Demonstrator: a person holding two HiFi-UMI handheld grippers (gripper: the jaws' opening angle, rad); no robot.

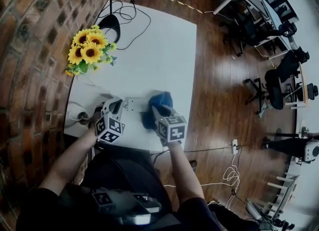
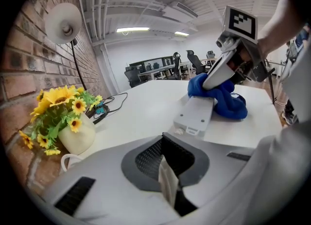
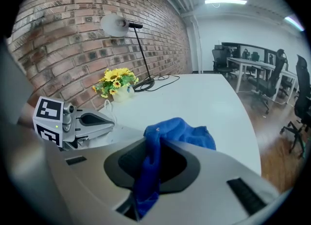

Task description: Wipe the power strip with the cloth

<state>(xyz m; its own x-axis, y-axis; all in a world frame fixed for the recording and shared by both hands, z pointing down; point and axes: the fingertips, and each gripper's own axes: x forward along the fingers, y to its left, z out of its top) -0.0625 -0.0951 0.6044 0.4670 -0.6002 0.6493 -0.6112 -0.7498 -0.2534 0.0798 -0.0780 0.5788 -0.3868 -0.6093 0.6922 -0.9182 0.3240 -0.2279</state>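
cloth (image 1: 158,103) sits on the right end of the strip (image 1: 133,105)

the strip lies flat on the near part of the white table (image 1: 164,50). it is between the two grippers. its long side runs left to right, from one gripper to the other.

the right gripper (image 1: 155,110) is clamped on the blue cloth. in the right gripper view a fold of the cloth (image 3: 154,170) hangs down between the jaws, and the rest is bunched up in front. in the left gripper view the cloth (image 2: 221,97) covers the far end of the strip (image 2: 197,114). the right gripper (image 2: 208,84) is pressed down into it there.

the left gripper (image 1: 115,104) is at the left end of the strip, just beside it. its jaws are together. a thin pale bit shows between them, and i cannot tell what it is. i also cannot tell if this gripper touches the strip.

most of the strip's top is bare, so i think a lot of wiping is left to do. the bare part lies to the left of the cloth. so the next wipe should go left along the long side, toward the left gripper (image 3: 111,121). the right hand is the one to do it, since it has the cloth. the left one looks placed to stop the strip from sliding.
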